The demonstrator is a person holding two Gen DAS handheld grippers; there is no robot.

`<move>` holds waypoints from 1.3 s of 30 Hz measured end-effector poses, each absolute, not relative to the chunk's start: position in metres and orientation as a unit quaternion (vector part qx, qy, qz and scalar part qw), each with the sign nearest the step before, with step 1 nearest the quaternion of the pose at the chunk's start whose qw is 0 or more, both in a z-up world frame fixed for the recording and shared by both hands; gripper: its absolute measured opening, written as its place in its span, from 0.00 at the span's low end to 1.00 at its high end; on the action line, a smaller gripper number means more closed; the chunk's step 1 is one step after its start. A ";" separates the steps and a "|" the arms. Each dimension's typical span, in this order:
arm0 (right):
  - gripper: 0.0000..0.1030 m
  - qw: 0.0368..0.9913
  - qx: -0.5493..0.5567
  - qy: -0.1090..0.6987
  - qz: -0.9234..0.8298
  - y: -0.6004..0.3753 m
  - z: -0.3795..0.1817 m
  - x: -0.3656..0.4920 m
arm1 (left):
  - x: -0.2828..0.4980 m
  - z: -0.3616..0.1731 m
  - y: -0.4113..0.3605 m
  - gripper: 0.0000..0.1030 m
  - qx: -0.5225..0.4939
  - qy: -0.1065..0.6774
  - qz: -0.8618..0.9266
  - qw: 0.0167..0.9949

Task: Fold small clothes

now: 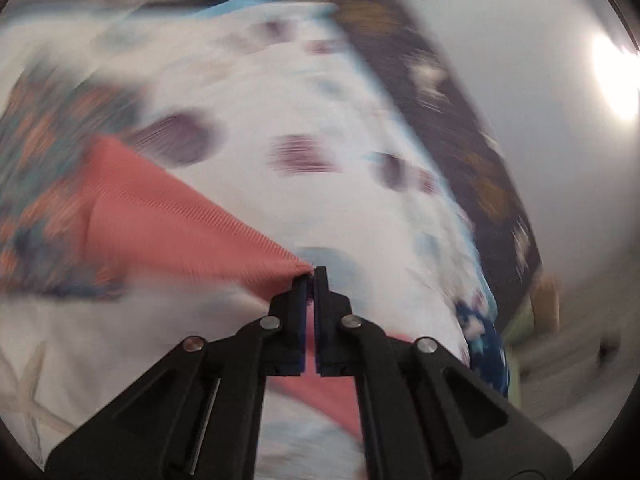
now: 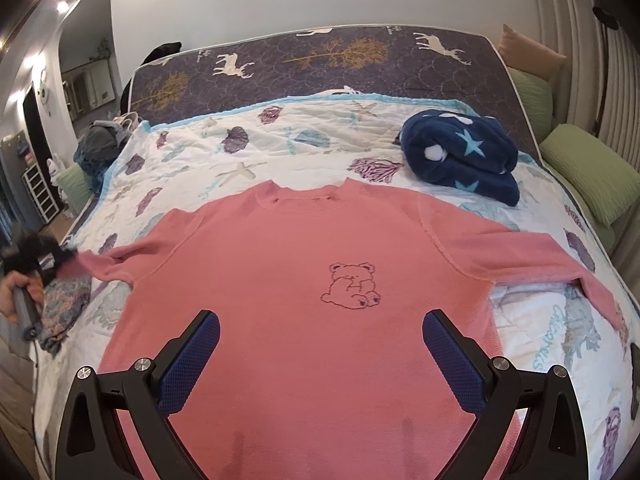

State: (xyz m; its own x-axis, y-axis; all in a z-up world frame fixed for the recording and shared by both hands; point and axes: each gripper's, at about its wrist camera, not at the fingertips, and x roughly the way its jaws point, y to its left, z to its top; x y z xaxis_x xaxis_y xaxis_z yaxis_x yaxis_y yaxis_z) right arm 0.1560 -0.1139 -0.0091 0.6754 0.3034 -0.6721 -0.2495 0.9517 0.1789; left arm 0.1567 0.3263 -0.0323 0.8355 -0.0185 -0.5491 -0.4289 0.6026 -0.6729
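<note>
A pink long-sleeved sweater (image 2: 304, 280) with a stitched bear outline lies flat, front up, on the seashell quilt (image 2: 280, 160), both sleeves spread out. My right gripper (image 2: 320, 320) hovers open over the sweater's lower body, its blue pads wide apart with nothing between them. My left gripper (image 1: 312, 274) is shut on the end of the pink sleeve (image 1: 160, 220), which stretches taut to the left in the heavily blurred left wrist view. In the right wrist view that gripper (image 2: 60, 264) shows as a dark blur at the left sleeve's end, with a hand (image 2: 12, 292) behind it.
A rolled navy star blanket (image 2: 460, 152) lies on the quilt's far right. A folded floral garment (image 2: 64, 304) sits at the bed's left edge. A dark deer-print mattress (image 2: 320, 64) lies behind, green pillows (image 2: 592, 176) to the right, and a grey clothes pile (image 2: 100, 140) at the far left.
</note>
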 end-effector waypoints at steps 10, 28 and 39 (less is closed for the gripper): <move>1.00 0.915 0.067 0.380 0.117 -0.145 -0.014 0.155 | 0.215 0.008 0.030 0.03 -0.039 0.331 -0.154 0.930; 0.81 0.863 0.158 0.432 0.208 -0.146 -0.018 0.207 | 0.160 -0.023 0.113 0.44 -0.082 0.345 -0.019 0.935; 0.50 0.872 -0.062 0.451 0.180 0.000 -0.043 0.255 | 0.182 -0.064 0.135 0.54 -0.073 0.399 0.050 0.913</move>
State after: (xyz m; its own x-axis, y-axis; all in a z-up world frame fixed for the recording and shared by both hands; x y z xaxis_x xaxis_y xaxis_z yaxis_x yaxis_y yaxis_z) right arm 0.2546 -0.0004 -0.0433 0.5280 0.2576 -0.8093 -0.3689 0.9279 0.0548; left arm 0.1815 0.1354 -0.0637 0.6766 0.0340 -0.7356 -0.1498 0.9844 -0.0923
